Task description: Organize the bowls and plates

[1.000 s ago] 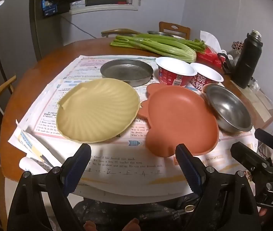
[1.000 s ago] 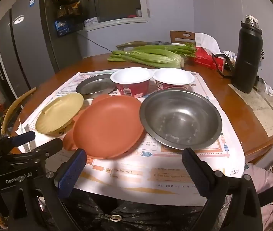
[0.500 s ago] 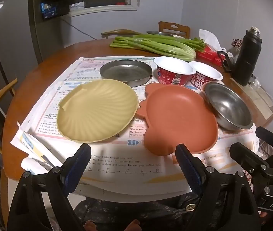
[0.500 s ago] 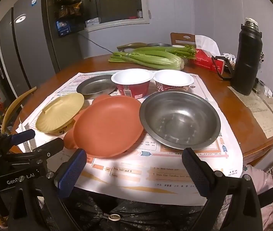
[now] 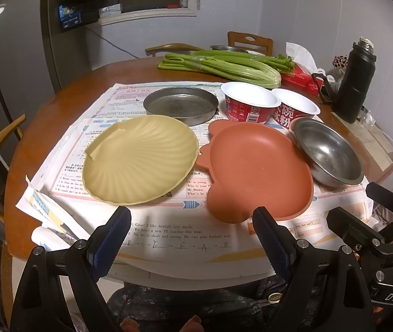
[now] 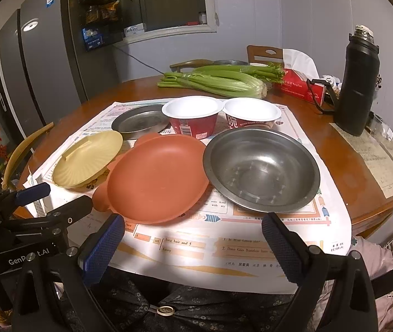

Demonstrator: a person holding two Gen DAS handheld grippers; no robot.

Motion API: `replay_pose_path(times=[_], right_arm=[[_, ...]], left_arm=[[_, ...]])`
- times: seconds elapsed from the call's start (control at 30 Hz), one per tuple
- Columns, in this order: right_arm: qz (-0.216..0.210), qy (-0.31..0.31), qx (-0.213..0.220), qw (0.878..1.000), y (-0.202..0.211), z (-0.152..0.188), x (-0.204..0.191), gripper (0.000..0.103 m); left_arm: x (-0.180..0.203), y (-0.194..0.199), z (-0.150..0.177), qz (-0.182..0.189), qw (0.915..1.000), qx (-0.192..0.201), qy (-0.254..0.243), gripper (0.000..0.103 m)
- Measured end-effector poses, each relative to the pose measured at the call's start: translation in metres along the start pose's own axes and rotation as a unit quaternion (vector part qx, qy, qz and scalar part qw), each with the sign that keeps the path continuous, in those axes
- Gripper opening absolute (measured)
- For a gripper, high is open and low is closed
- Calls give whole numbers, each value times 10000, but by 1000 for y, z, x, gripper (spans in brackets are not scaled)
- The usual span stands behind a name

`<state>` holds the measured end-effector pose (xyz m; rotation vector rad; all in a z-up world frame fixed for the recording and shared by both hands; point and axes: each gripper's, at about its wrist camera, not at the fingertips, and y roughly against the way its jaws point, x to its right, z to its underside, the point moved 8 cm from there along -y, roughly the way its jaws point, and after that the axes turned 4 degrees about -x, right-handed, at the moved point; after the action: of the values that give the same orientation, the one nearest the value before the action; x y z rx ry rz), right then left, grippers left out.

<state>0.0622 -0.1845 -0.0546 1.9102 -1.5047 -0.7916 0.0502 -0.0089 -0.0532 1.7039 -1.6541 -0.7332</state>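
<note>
Plates (image 5: 141, 160) beyond spread fingers (image 5: 110, 238)

Near table (image 5: 44, 127) edge: bare paper (image 5: 168, 238), passable. Beyond: yellow plate (image 5: 141, 157), red plate (image 5: 257, 168), steel bowl (image 5: 329, 155) block, packed rim to rim.

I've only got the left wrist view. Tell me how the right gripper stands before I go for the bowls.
Observer: The right gripper is open and empty, held off the table's near edge, facing the seam between the orange plate and the steel bowl.
Operator: Check the bowl's inner wall on the plate side.
Observer: That wall is bare metal, and the whole bowl is empty.
</note>
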Motion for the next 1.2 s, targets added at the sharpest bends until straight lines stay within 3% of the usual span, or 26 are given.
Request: replay_pose_path(times=[1.2], right_arm=[[-24, 37, -15, 10000, -3, 3, -5, 100]], left_arm=[[-1, 2, 1, -18, 10000, 12, -14, 90]])
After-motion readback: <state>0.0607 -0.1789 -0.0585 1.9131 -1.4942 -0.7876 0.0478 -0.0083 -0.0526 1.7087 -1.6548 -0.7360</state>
